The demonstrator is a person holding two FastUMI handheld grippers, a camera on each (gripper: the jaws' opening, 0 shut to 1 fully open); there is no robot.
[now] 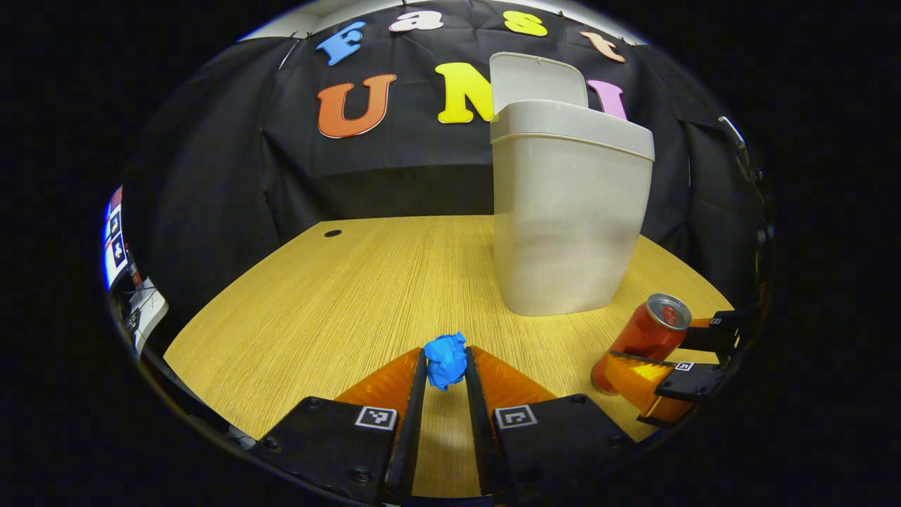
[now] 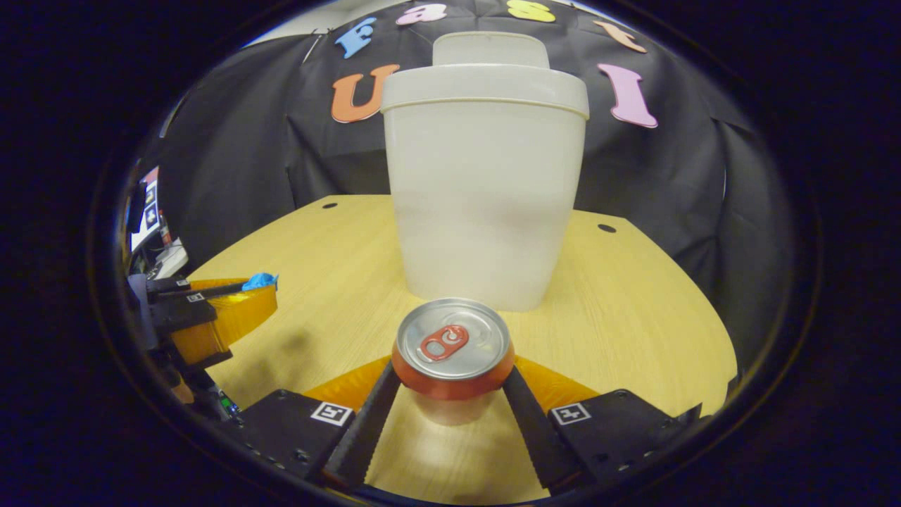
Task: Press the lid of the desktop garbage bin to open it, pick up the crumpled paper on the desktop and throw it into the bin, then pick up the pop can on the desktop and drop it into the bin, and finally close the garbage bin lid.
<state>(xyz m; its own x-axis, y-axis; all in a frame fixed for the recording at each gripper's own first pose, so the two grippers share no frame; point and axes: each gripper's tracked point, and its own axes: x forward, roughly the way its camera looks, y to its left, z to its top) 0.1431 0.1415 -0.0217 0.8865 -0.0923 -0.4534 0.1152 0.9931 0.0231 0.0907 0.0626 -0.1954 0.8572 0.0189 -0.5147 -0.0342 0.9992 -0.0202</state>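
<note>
The cream garbage bin (image 1: 570,211) stands on the wooden table (image 1: 317,303) with its lid (image 1: 538,77) flipped up at the back. My left gripper (image 1: 445,355) is shut on the blue crumpled paper (image 1: 445,362), held at the fingertips. To its right, the right gripper (image 1: 644,348) clasps the red pop can (image 1: 644,334), which leans. In the right gripper view, the pop can (image 2: 452,352) sits between the fingers of my right gripper (image 2: 452,370), just in front of the bin (image 2: 486,190). The left gripper (image 2: 264,287) hovers at the left with the paper (image 2: 259,281).
Black cloth walls close the booth behind and beside the table. Small round holes (image 2: 607,228) mark the tabletop near its back corners. Some equipment (image 1: 137,303) lies beyond the table's left edge. Bare wood (image 2: 633,317) stretches to the right of the bin.
</note>
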